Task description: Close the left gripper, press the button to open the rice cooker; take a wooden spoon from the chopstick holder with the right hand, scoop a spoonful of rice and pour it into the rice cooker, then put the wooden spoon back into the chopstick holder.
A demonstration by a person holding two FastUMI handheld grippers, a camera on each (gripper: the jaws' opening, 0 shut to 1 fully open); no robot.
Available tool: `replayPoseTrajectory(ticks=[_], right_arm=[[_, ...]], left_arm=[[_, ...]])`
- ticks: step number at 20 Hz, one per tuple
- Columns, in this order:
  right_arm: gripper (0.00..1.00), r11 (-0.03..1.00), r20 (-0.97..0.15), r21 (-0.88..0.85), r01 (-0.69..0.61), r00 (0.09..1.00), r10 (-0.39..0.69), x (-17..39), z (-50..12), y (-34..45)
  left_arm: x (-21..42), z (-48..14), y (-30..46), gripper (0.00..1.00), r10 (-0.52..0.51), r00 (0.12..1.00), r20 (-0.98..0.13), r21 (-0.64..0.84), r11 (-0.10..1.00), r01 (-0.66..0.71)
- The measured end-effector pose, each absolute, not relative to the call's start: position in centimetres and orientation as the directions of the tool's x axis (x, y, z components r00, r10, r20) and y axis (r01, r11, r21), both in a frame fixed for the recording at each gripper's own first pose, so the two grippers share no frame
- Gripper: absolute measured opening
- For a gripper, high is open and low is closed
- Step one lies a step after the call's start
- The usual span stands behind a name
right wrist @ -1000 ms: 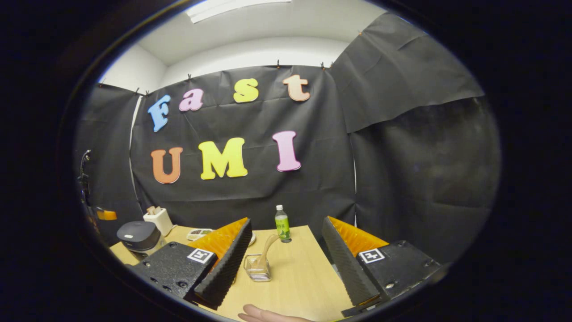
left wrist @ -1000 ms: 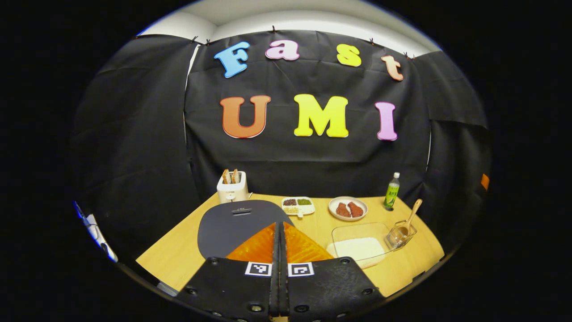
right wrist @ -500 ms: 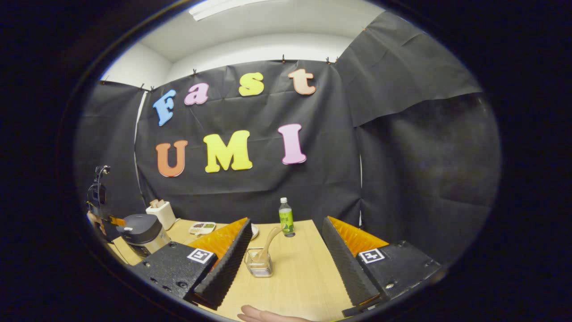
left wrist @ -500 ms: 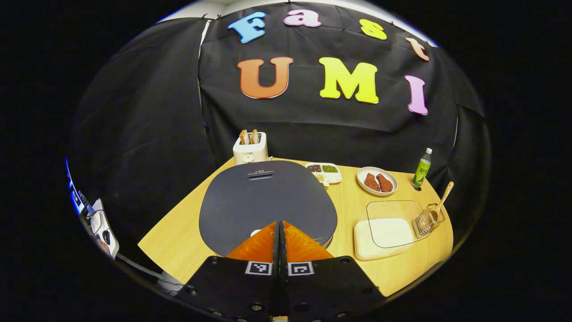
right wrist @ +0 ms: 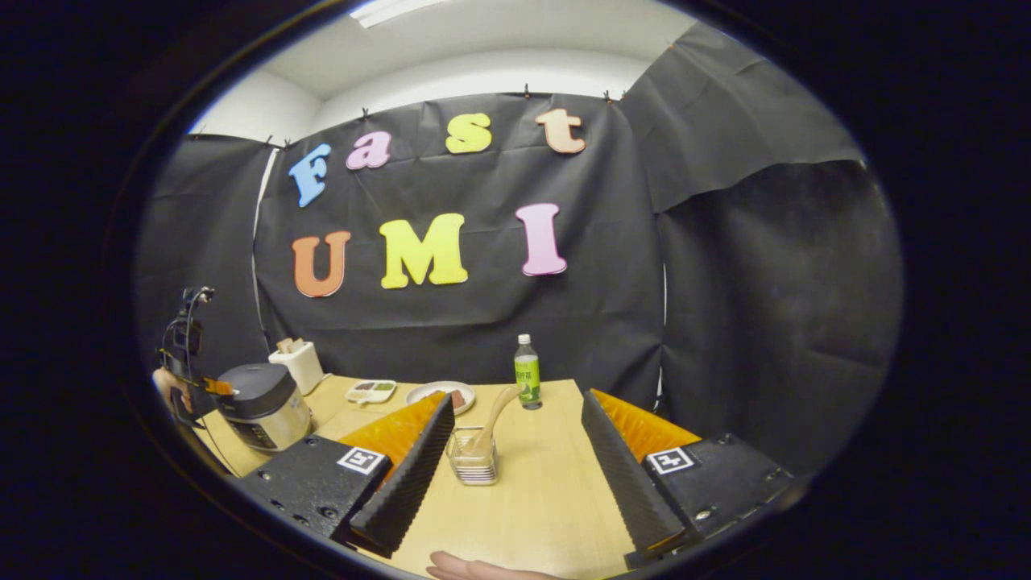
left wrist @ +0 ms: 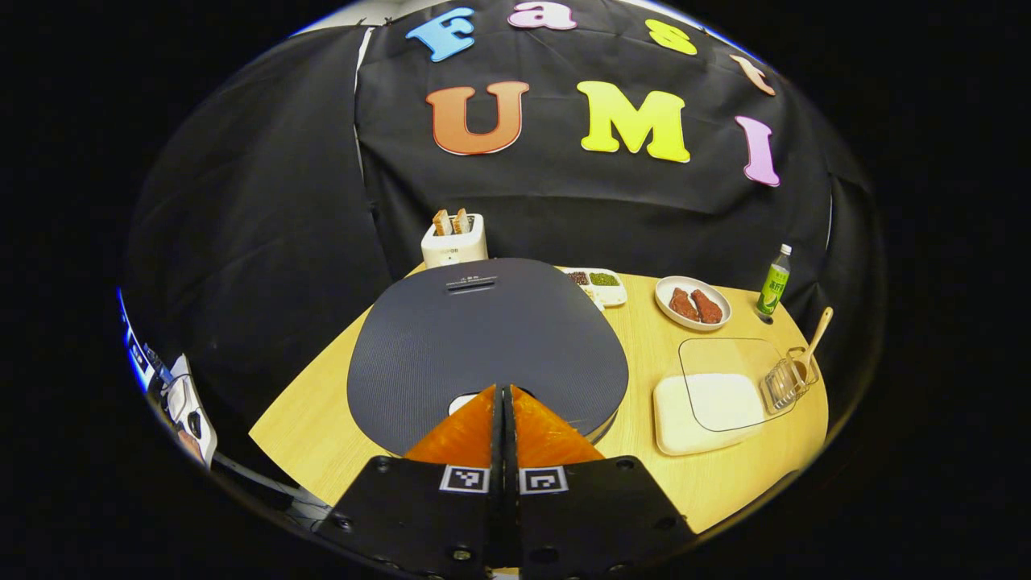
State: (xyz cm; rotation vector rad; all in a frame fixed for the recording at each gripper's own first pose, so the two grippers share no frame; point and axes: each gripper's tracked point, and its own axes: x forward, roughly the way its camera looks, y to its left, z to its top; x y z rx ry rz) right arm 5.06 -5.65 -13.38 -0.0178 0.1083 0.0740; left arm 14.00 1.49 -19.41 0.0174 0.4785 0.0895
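We see the round rice cooker with a dark grey, finely textured flat lid [left wrist: 487, 338] standing on the left half of the pale wooden table [left wrist: 322, 435]; its lid lies down and closed, with a small vent slot at the far edge, and in the right gripper view its body is silvery below the dark top [right wrist: 259, 405]. The left gripper [left wrist: 503, 392] has its two fingers pressed tightly together, and their tips sit over the small white button [left wrist: 461, 401] at the near rim of the lid; whether they touch it we cannot tell. The right gripper [right wrist: 515, 411] is spread wide, holding nothing, and hangs above the near right part of the table, with the clear glass chopstick holder [right wrist: 472, 463] on the table between and beyond its fingers, apart from both. One pale wooden spoon [right wrist: 495, 415] leans in that holder, handle tilted up and to the right. To the holder's left in the left gripper view lies one clear rectangular dish of white rice [left wrist: 709, 395]. At the far side we count one white toaster [left wrist: 454, 242] with two slices of toast, one white divided tray [left wrist: 600, 283], one white plate [left wrist: 693, 301] with two brown pieces, and one green bottle [left wrist: 774, 282]. A bare hand [right wrist: 475, 568] shows at the near edge of the right gripper view.
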Motion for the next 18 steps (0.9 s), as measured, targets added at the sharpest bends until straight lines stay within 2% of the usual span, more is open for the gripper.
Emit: replayPoseTrajectory(ticks=[3, 6, 7, 9, 10, 11, 12, 13, 16, 17, 18], right_arm=[[1.0, 0.997, -0.121, -0.005, -0.078, 0.99, 0.076, 5.4, -14.1, -5.3], [1.0, 0.998, -0.137, -0.01, -0.069, 0.988, 0.067, 5.5, -15.1, -5.6], [1.0, 0.998, -0.139, -0.019, -0.065, 0.988, 0.062, 5.5, -15.3, -5.8], [1.0, 0.998, -0.139, -0.035, -0.05, 0.989, 0.045, 5.8, -15.6, -6.0], [1.0, 0.998, -0.144, -0.039, -0.051, 0.989, 0.044, 5.9, -15.9, -5.9], [1.0, 0.998, -0.148, -0.036, -0.054, 0.988, 0.048, 6.0, -16.2, -5.6], [1.0, 0.998, -0.148, -0.034, -0.06, 0.987, 0.054, 6.1, -16.4, -5.3], [1.0, 0.998, -0.144, -0.034, -0.062, 0.988, 0.056, 6.3, -16.5, -5.0], [1.0, 0.997, -0.135, -0.033, -0.073, 0.988, 0.068, 7.5, -17.9, -4.3], [1.0, 0.997, -0.145, -0.03, -0.076, 0.987, 0.071, 8.0, -18.6, -4.1], [1.0, 0.997, -0.159, -0.025, -0.078, 0.985, 0.073, 8.6, -19.4, -3.7]], left_arm=[[13.9, -19.2, 1.4, 0.0, 0.076, 0.877, -0.474, 0.054, 0.997, -0.057], [13.3, -16.7, 0.3, 0.0, 0.036, 0.9, -0.435, 0.01, 0.999, -0.035], [12.7, -14.7, -0.7, 0.06, 0.003, 0.926, -0.377, 0.016, 1.0, 0.003], [11.6, -10.4, -0.5, 0.4, 0.02, 0.975, -0.221, 0.081, 0.997, -0.002], [10.7, -9.3, -1.2, 0.7, 0.01, 0.979, -0.204, 0.076, 0.997, 0.006], [9.7, -8.7, -1.5, 0.71, 0.018, 0.981, -0.192, 0.058, 0.998, -0.007], [8.8, -8.0, -1.8, 0.9, 0.017, 0.984, -0.179, 0.041, 0.999, -0.01], [7.9, -7.0, -1.7, 0.97, 0.025, 0.988, -0.153, 0.04, 0.999, -0.019], [4.9, -4.3, -1.5, 0.96, 0.03, 0.999, -0.041, 0.045, 0.999, -0.029], [3.8, -3.8, -1.8, 0.88, 0.021, 1.0, -0.019, 0.032, 0.999, -0.02], [2.6, -3.4, -2.0, 0.96, 0.007, 1.0, -0.002, 0.027, 1.0, -0.007]])
